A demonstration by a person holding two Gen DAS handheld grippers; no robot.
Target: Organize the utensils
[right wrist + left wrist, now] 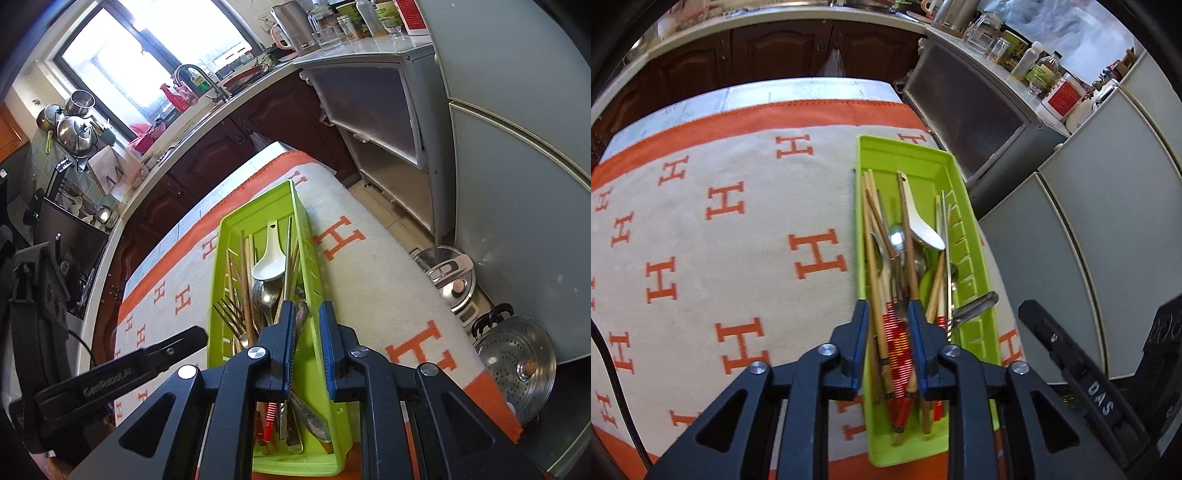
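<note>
A lime green tray (908, 155) lies near the right edge of the table and holds wooden chopsticks, metal spoons, a fork (231, 317) and a white spoon (923, 229). My left gripper (888, 314) hovers over the tray's near half, open. Red-banded chopsticks (897, 343) lie below the gap, untouched by the pads. My right gripper (307, 314) hangs over the tray's right wall (306, 236) with a narrow gap. A metal handle (302, 314) lies under it beside the left pad, not gripped. In the left wrist view, a right finger (1045, 332) shows just right of the tray.
A cream cloth with orange H marks (720, 240) covers the table. Grey cabinets (1108, 221) stand close on the right. On the floor beside the table sit a steamer pot (517, 365) and a pressure cooker (450, 280). Dark wood cupboards (783, 48) run behind.
</note>
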